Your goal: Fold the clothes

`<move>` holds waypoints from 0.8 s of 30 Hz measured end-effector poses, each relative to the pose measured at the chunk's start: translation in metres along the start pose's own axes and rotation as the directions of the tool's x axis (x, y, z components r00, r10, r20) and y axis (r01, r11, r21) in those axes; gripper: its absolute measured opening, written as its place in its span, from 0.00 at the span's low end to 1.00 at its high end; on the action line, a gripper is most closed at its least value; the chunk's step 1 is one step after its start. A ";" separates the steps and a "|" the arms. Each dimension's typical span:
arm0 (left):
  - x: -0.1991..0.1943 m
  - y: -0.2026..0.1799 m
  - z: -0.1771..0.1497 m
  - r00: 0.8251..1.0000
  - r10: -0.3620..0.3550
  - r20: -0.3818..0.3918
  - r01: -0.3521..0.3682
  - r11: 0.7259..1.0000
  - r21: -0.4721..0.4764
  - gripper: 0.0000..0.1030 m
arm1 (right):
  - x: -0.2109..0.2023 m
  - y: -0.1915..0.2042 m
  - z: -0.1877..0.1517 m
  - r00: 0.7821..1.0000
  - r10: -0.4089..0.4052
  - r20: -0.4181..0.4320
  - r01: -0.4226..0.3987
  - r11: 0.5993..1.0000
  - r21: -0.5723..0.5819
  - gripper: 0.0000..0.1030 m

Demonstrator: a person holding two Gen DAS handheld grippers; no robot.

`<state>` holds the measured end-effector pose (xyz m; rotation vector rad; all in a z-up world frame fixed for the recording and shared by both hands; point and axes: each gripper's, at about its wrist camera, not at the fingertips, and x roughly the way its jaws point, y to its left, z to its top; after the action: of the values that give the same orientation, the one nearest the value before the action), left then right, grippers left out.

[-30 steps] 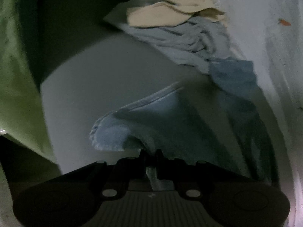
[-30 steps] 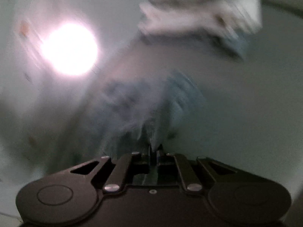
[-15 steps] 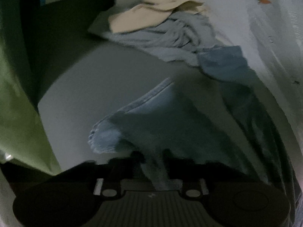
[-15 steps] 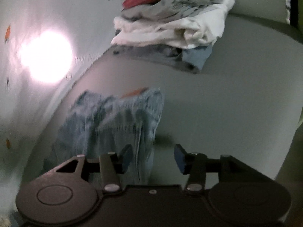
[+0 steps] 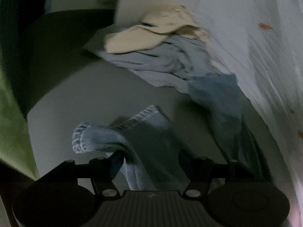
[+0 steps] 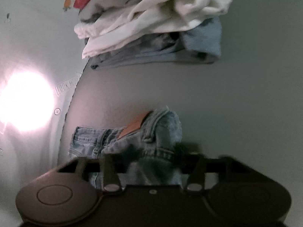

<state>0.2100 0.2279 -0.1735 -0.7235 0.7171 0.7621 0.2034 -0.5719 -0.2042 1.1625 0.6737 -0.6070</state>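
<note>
Now the left gripper (image 5: 150, 158), clamped on the jeans' hem (image 5: 83, 141) a second ago, is opening; the denim leg still drapes between its spread jaws, no longer pinched. Meanwhile the right gripper (image 6: 157, 160), which let go half a second back, has dropped onto the waistband (image 6: 155, 130) and is closing, denim between its blurred jaws. The jeans lie on the grey surface (image 6: 236, 104), below the folded stack (image 6: 151, 28). Probably one fold is laid and the next grasp begins.
</note>
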 end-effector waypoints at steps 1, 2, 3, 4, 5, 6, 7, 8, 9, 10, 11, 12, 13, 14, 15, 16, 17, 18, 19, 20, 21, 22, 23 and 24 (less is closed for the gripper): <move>0.001 0.000 0.001 1.000 0.005 -0.002 -0.005 1.000 -0.010 0.64 | -0.003 0.002 0.000 0.999 0.030 0.028 -0.030 0.999 0.018 0.17; 0.001 -0.001 0.002 1.000 0.011 -0.001 -0.011 1.000 -0.004 0.64 | -0.008 0.005 0.001 0.997 0.053 0.062 -0.055 0.998 0.028 0.14; 0.001 -0.003 0.001 1.000 0.021 0.002 -0.021 1.000 0.015 0.64 | -0.018 0.008 0.004 0.992 0.064 0.110 -0.067 0.998 0.019 0.14; 0.000 -0.005 -0.001 0.999 0.034 0.006 -0.034 0.999 0.037 0.64 | -0.029 0.012 0.007 0.985 0.075 0.158 -0.077 0.997 0.009 0.13; 0.000 -0.007 -0.002 0.999 0.046 0.010 -0.046 0.997 0.059 0.64 | -0.039 0.015 0.011 0.976 0.082 0.200 -0.083 0.997 -0.006 0.11; 0.000 -0.009 -0.004 0.999 0.052 0.008 -0.052 0.996 0.076 0.64 | -0.047 0.015 0.018 0.971 0.074 0.228 -0.068 0.997 -0.033 0.11; 0.000 -0.009 -0.007 0.999 0.051 0.006 -0.052 0.995 0.083 0.64 | -0.050 0.013 0.023 0.968 0.053 0.244 -0.039 0.997 -0.061 0.11; 0.000 -0.009 -0.009 0.999 0.052 0.005 -0.053 0.995 0.086 0.64 | -0.053 0.011 0.029 0.965 0.033 0.261 -0.010 0.996 -0.088 0.11; 0.000 -0.008 -0.012 0.999 0.054 0.004 -0.054 0.995 0.086 0.64 | -0.053 0.010 0.034 0.960 -0.006 0.280 0.044 0.991 -0.128 0.11; 0.001 -0.009 -0.014 0.998 0.058 0.002 -0.058 0.994 0.092 0.64 | -0.047 0.011 0.034 0.950 -0.089 0.298 0.151 0.969 -0.193 0.11; 0.002 -0.009 -0.015 0.998 0.062 0.000 -0.061 0.993 0.104 0.64 | -0.041 0.012 0.033 0.943 -0.151 0.298 0.226 0.945 -0.236 0.13; 0.002 -0.011 -0.015 0.998 0.068 0.001 -0.067 0.991 0.117 0.64 | -0.036 0.012 0.030 0.939 -0.193 0.285 0.273 0.923 -0.271 0.14; 0.002 -0.014 -0.013 0.997 0.075 0.006 -0.075 0.988 0.132 0.64 | -0.033 0.013 0.026 0.933 -0.227 0.280 0.310 0.902 -0.301 0.18; 0.002 -0.016 -0.010 0.997 0.074 0.016 -0.076 0.987 0.141 0.64 | -0.035 0.016 0.021 0.926 -0.234 0.297 0.327 0.890 -0.318 0.27; 0.001 -0.019 -0.007 0.997 0.072 0.026 -0.075 0.986 0.149 0.66 | -0.038 0.020 0.016 0.915 -0.234 0.327 0.345 0.876 -0.336 0.32; 0.000 -0.021 -0.003 0.997 0.069 0.036 -0.074 0.985 0.158 0.68 | -0.041 0.026 0.011 0.904 -0.230 0.360 0.362 0.860 -0.361 0.40; -0.001 -0.026 0.001 0.996 0.063 0.055 -0.072 0.982 0.174 0.72 | -0.046 0.034 0.006 0.892 -0.211 0.400 0.377 0.835 -0.401 0.43; -0.002 -0.031 0.005 0.996 0.056 0.076 -0.070 0.979 0.193 0.75 | -0.050 0.042 0.003 0.884 -0.184 0.431 0.385 0.808 -0.445 0.44; -0.003 -0.036 0.010 0.994 0.049 0.097 -0.069 0.975 0.212 0.75 | -0.053 0.053 -0.001 0.876 -0.150 0.458 0.390 0.779 -0.490 0.46; -0.003 -0.043 0.013 0.992 0.048 0.118 -0.074 0.969 0.235 0.78 | -0.057 0.063 -0.003 0.870 -0.115 0.479 0.388 0.757 -0.525 0.51; -0.001 -0.050 0.016 0.991 0.043 0.131 -0.076 0.963 0.258 0.82 | -0.059 0.074 -0.005 0.871 -0.073 0.485 0.372 0.742 -0.558 0.54; 0.001 -0.057 0.018 0.989 0.037 0.140 -0.075 0.957 0.280 0.84 | -0.057 0.084 -0.004 0.884 -0.032 0.466 0.335 0.738 -0.585 0.63; 0.005 -0.064 0.019 0.990 0.024 0.137 -0.064 0.953 0.296 0.87 | -0.052 0.093 -0.002 0.904 0.008 0.427 0.280 0.744 -0.607 0.67; 0.010 -0.071 0.019 0.992 0.010 0.129 -0.050 0.949 0.311 0.90 | -0.046 0.101 0.000 0.923 0.047 0.382 0.222 0.745 -0.628 0.68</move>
<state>0.2776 0.2096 -0.1498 -0.3725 0.7155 0.6944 0.2473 -0.5397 -0.1076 0.3210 0.5430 -0.5793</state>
